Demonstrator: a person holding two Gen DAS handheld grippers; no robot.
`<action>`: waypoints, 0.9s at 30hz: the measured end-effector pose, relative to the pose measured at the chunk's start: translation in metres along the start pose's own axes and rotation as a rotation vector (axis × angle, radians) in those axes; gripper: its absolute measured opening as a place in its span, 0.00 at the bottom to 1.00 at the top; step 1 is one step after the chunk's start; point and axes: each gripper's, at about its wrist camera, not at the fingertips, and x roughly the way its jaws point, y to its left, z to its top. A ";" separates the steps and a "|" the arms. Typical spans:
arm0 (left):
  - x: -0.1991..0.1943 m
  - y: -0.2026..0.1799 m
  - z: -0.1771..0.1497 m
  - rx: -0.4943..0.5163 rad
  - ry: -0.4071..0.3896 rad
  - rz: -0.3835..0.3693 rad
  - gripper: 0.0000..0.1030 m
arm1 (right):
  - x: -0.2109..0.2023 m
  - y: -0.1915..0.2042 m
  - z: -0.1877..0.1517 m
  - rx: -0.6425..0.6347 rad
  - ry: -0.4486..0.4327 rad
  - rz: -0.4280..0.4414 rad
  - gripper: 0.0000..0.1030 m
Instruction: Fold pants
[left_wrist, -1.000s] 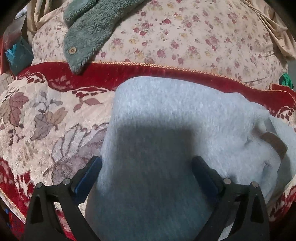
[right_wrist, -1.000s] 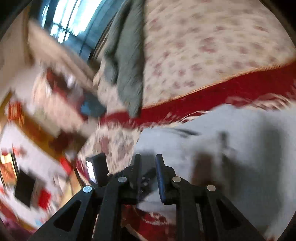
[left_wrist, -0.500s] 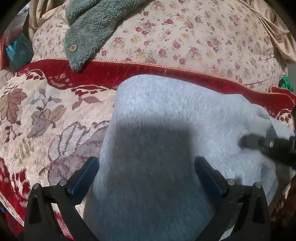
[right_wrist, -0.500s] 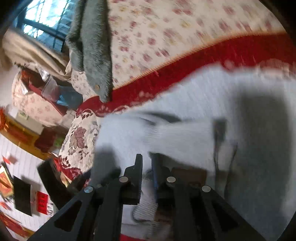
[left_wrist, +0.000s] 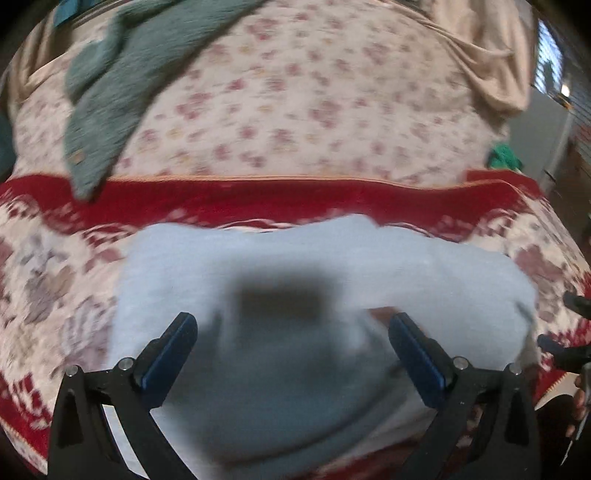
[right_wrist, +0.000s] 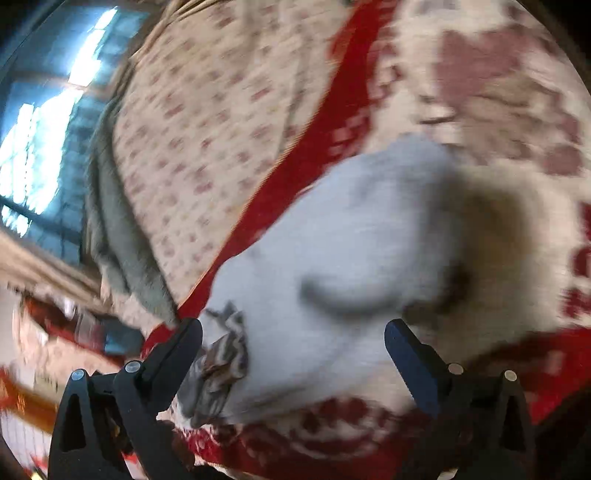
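Note:
Light grey pants (left_wrist: 295, 280) lie folded in a soft bundle on a red and cream patterned blanket (left_wrist: 55, 280). My left gripper (left_wrist: 291, 332) hovers over their near part, open, with nothing pressed between its blue pads. In the right wrist view the pants (right_wrist: 351, 240) fill the middle, with a crumpled drawstring end (right_wrist: 221, 354) at their left. My right gripper (right_wrist: 293, 339) hangs just above them; its jaws are opening wide and touch no cloth. Two dark fingertips (left_wrist: 570, 301) of the right gripper show at the right edge of the left wrist view.
Behind the red border lies a floral quilt (left_wrist: 295, 110) with a green fleece garment (left_wrist: 122, 85) draped over its left side. A beige cloth (left_wrist: 480, 55) hangs at the back right, with something bright green (left_wrist: 504, 157) below it. A window (right_wrist: 37, 129) is at the far left.
The right gripper, shut on a fold of the pants, has let go, opened wide and swung off to the right. The left gripper has drawn back and up. The pants now lie shorter.

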 end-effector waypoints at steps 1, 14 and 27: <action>0.002 -0.011 0.002 0.020 0.005 -0.014 1.00 | -0.003 -0.008 0.002 0.019 -0.012 -0.019 0.99; 0.016 -0.036 -0.002 0.037 0.055 -0.040 1.00 | 0.021 -0.052 0.007 0.158 -0.033 0.128 0.99; 0.022 -0.016 -0.013 0.009 0.089 0.046 1.00 | 0.035 -0.034 0.008 0.034 -0.061 0.109 0.47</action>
